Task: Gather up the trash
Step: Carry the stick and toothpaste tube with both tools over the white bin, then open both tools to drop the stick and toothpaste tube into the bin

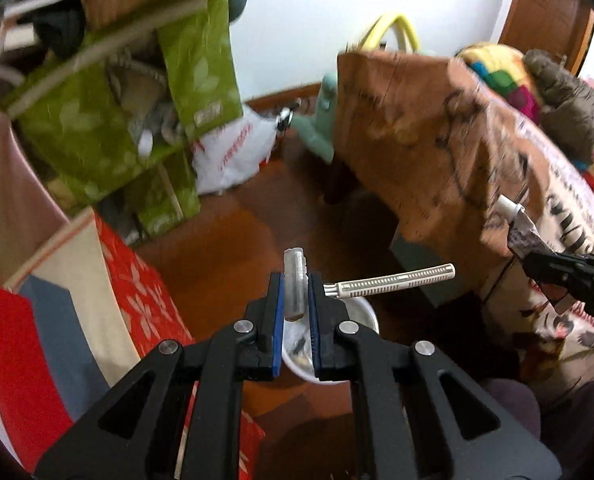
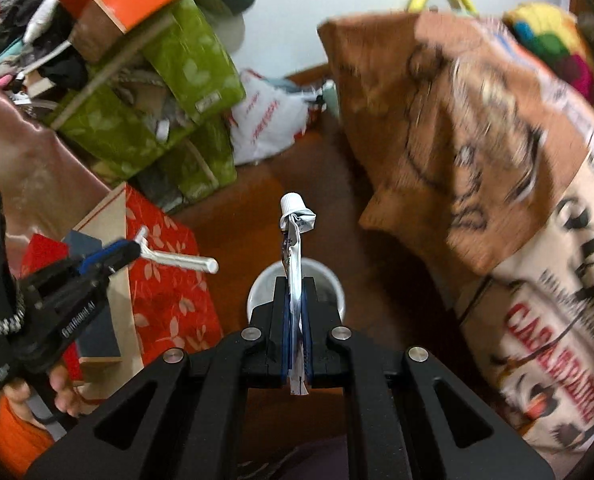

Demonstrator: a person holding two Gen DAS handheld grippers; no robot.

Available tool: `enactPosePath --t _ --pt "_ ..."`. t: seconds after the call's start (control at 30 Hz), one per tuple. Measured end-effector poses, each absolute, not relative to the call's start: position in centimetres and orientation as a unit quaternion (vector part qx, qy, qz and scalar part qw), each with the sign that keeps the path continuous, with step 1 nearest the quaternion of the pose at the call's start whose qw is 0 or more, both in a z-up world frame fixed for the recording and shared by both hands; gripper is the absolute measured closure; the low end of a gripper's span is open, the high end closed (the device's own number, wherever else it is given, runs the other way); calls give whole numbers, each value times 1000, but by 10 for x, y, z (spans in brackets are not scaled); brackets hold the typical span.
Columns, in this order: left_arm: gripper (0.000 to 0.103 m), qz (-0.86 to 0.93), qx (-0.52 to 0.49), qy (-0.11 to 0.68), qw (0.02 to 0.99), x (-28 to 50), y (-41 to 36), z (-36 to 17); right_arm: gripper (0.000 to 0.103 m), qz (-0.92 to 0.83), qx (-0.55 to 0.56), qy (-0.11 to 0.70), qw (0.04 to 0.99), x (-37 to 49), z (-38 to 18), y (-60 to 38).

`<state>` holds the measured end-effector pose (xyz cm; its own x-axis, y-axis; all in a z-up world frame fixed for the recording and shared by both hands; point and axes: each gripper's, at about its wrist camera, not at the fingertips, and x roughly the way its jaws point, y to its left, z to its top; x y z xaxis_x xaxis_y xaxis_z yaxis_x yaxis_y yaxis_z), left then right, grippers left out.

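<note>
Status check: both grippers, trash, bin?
Left gripper shut on disposable razor. Right gripper shut on squeezed tube. White bin below both; nothing blocking it.

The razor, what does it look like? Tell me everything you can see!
The razor is a white throwaway one that looks like plastic. Its long ribbed handle sticks out sideways, roughly level. Its head, under a clear cap, is pinched between the blue pads of the left gripper, which is shut on it. Nothing else touches it. It hangs in the air above a white cup standing on the brown floor.
</note>
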<state>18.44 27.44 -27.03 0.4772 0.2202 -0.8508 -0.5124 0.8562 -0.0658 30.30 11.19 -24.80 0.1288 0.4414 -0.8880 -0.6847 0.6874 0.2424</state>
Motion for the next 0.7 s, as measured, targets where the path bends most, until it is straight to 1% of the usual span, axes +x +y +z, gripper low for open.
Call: enactPosePath --t 0.23,0.4,0.6,0.7 --pt "93 209 -204 521 802 177 274 -339 98 375 -126 580 712 297 -296 132" --pt "93 207 -220 555 775 174 274 -378 98 377 -132 596 697 301 -318 149" --pt "93 208 -240 574 755 180 276 -409 98 388 -147 604 681 307 -332 168" --pt "93 207 -253 571 753 187 279 -413 98 400 -148 595 681 306 -332 176"
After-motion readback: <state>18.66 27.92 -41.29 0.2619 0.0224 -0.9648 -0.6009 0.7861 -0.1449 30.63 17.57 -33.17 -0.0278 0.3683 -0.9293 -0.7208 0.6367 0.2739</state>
